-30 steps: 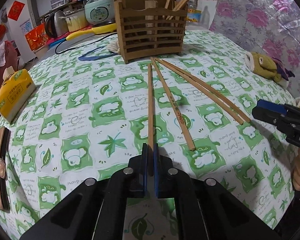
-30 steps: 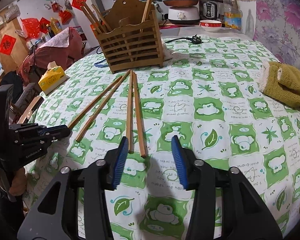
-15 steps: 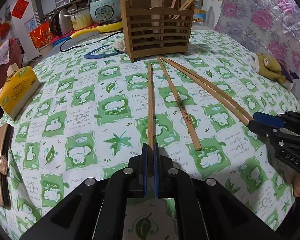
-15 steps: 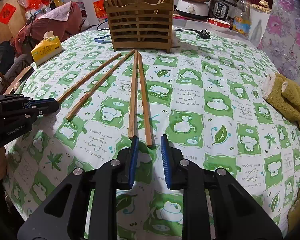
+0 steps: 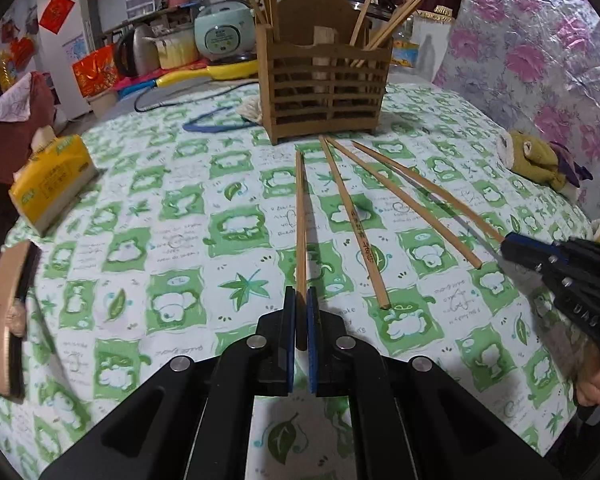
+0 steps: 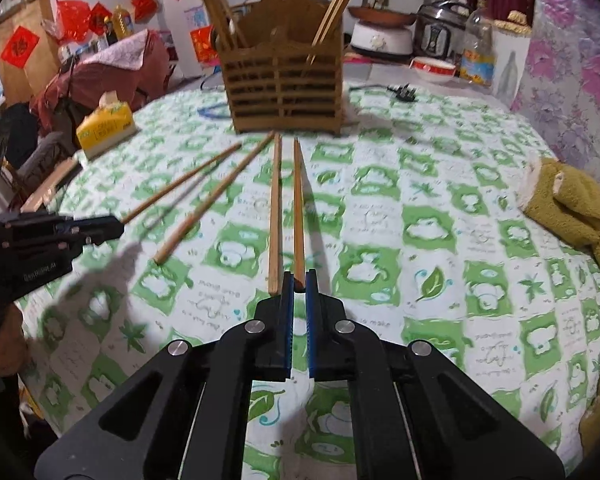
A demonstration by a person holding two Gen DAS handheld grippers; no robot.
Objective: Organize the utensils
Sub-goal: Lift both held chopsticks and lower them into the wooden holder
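Several wooden chopsticks lie on the green-patterned tablecloth (image 5: 172, 240) in front of a slatted wooden utensil holder (image 5: 324, 92) that holds more chopsticks. My left gripper (image 5: 300, 296) is shut on the near end of one chopstick (image 5: 301, 216), which points toward the holder. My right gripper (image 6: 299, 280) is shut on the near end of another chopstick (image 6: 298, 208); a loose chopstick (image 6: 275, 216) lies just left of it. The holder (image 6: 284, 80) stands straight ahead in the right wrist view. Each gripper shows at the side of the other's view: the right one (image 5: 512, 248), the left one (image 6: 116, 228).
A yellow tissue pack (image 5: 52, 184) sits at the table's left edge, a stuffed toy (image 5: 536, 160) at the right. A blue cord (image 5: 216, 120), a plug (image 6: 404, 92) and kitchen appliances (image 5: 224, 32) lie behind the holder. A flat wooden object (image 5: 8, 316) rests at the near left.
My right gripper has closed from wide open onto the end of a chopstick. My left gripper has stayed shut on its chopstick and moved slightly forward.
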